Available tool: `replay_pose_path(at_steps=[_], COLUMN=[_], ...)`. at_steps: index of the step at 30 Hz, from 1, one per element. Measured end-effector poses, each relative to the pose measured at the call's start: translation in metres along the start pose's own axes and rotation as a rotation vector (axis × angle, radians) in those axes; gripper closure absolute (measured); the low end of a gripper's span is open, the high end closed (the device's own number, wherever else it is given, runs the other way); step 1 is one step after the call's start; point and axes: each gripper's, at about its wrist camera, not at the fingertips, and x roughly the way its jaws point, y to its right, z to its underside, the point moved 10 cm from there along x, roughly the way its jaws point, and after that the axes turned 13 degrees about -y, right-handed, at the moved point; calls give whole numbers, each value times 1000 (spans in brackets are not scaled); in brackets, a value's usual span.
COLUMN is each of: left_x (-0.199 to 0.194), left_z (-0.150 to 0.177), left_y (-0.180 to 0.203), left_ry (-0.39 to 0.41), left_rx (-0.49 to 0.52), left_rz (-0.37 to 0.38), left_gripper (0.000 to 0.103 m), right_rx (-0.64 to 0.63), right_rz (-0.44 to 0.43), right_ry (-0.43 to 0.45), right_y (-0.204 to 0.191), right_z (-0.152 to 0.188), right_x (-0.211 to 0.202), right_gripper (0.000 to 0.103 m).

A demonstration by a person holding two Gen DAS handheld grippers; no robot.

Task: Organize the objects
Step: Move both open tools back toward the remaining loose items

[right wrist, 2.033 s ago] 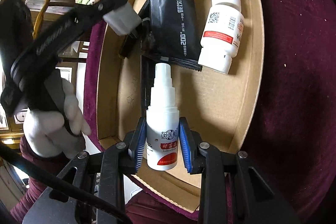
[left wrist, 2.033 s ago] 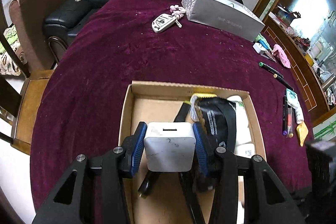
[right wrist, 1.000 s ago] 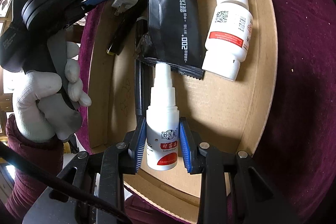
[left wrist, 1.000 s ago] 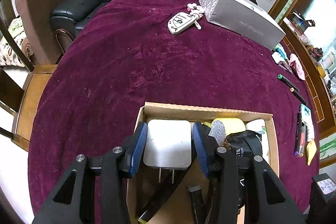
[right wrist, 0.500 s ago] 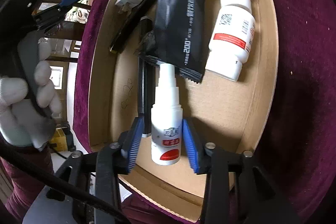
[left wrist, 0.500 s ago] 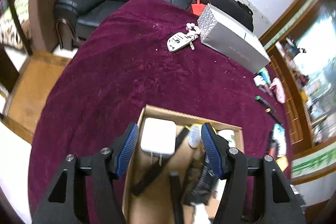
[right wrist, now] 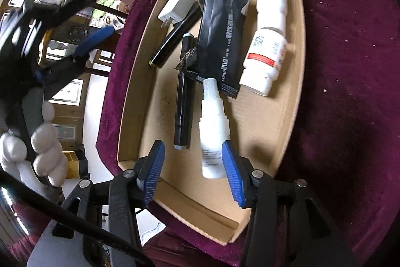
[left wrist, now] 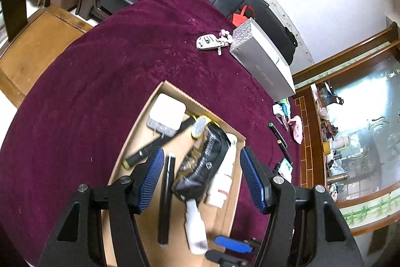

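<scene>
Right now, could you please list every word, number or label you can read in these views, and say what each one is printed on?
"200": black sachet in the cardboard box; its other characters are too blurred.
QR code and red band: white bottle; text unreadable.
Printed lines: spray bottle; blurred.
Lettering: grey box; too small.
Key fob: marking unreadable.

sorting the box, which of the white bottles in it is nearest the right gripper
The small white spray bottle with the clear cap, lying between the open right gripper fingers. The two larger white bottles lie farther off along the cardboard box's right wall.
</scene>
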Motion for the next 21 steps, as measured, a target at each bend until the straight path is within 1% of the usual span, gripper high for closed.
replay_pose_path(at_steps=[1, 2, 3, 4, 5, 7, 9, 10, 13, 14, 15, 16, 18, 21], left_x=[-1, -2, -2, -1, 0, 8, 17, 23, 51, 57, 72, 80, 104, 135], left_z=[6, 10, 16, 21, 25, 37, 47, 52, 72, 76, 84, 89, 104, 120], left_y=[2, 3, 6, 9, 12, 27, 43, 52, 88, 96, 110, 120, 145, 179], left_ry=[4, 5, 6, 6, 5, -12, -32, -45, -99, -113, -144, -161, -206, -251], left_rx=[-9, -14, -21, -25, -25, -8, 24, 40, 100, 111, 134, 148, 187, 260], left_rz=[1, 3, 8, 11, 12, 18, 17, 19, 32, 33, 32, 31, 28, 6], left_gripper=[46, 46, 46, 46, 46, 46, 46, 46, 46, 46, 46, 46, 46, 46], right_rx=[-1, 0, 2, 6, 13, 31, 61, 77, 136, 166, 190, 219, 283, 367], right_rz=[-7, -11, -20, -26, -33, -52, -70, -80, -98, -100, -100, -101, -103, -113], right_ry=[5, 8, 15, 20, 27, 44, 77, 95, 153, 177, 191, 208, 239, 273], right_y=[1, -8, -5, -12, -24, 5, 22, 38, 71, 87, 101, 130, 168, 205], right_z=[4, 6, 9, 6, 5, 3, 7, 18, 36, 42, 48, 62, 77, 89], right_x=[-2, 5, 1, -2, 8, -12, -29, -49, -82, -93, -102, -122, -139, -156], right_gripper=[56, 56, 56, 56, 56, 56, 56, 56, 57, 56, 56, 54, 53, 53])
